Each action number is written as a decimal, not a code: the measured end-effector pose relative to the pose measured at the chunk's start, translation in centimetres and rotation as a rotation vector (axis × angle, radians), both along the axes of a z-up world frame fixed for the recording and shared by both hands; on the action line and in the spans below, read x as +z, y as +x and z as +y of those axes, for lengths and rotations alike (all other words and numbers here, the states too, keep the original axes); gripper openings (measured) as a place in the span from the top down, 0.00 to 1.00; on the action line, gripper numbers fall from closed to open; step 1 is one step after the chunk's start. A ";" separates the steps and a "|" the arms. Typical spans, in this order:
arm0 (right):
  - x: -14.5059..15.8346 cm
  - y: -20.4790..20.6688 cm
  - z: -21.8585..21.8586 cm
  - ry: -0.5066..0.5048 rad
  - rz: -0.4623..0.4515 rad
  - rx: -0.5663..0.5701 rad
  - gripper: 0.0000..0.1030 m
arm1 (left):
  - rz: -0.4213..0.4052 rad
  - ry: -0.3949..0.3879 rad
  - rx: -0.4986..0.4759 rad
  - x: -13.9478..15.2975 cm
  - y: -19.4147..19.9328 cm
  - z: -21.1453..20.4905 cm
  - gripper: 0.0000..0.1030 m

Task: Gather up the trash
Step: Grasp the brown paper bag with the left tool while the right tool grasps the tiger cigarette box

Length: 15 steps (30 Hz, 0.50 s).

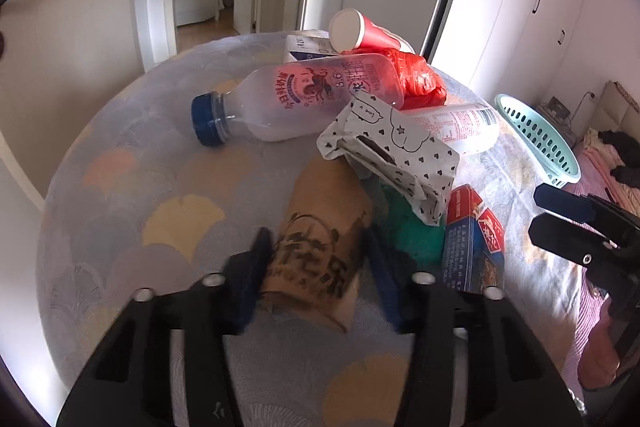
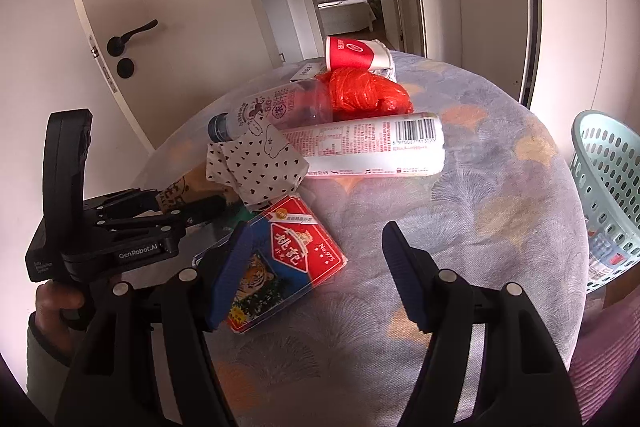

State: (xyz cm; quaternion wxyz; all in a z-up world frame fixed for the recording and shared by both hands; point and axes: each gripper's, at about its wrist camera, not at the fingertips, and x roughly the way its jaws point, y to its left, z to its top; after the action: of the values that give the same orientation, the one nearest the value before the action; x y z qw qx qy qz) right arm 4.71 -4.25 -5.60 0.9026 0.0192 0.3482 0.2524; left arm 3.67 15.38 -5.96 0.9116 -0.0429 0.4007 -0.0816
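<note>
The left claw (image 1: 316,259) straddles the brown cup (image 1: 320,247), not visibly clenched; light, crushable card, best gripped mid-wall. Right claw (image 2: 316,267) gapes empty.

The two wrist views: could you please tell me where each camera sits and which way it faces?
Left wrist: on the left gripper, looking along its fingers across the table toward a doorway; its fingers flank the brown cup; the right gripper shows at right.
Right wrist: on the right gripper, open over the card box, facing the door; the left gripper and hand show at left.
Shared: bottles, red bag, red cup, basket.
</note>
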 end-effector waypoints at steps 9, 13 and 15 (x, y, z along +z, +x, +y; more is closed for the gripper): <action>-0.6 -1.5 3.8 -0.051 -0.007 0.021 0.16 | -0.023 -0.074 0.061 0.9 -2.6 2.7 0.62; -1.9 -1.9 5.4 -0.153 0.014 0.031 0.14 | -0.027 -0.084 0.080 1.1 -2.8 3.4 0.62; -2.7 -2.2 5.0 -0.196 0.012 0.016 0.14 | -0.030 -0.098 0.077 1.3 -2.9 3.5 0.62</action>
State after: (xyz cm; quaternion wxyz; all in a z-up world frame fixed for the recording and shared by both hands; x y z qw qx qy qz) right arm 2.53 0.77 -8.27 0.8960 -0.0706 0.3766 0.2243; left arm 0.78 18.89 -4.62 0.9167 -0.1019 0.3805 -0.0665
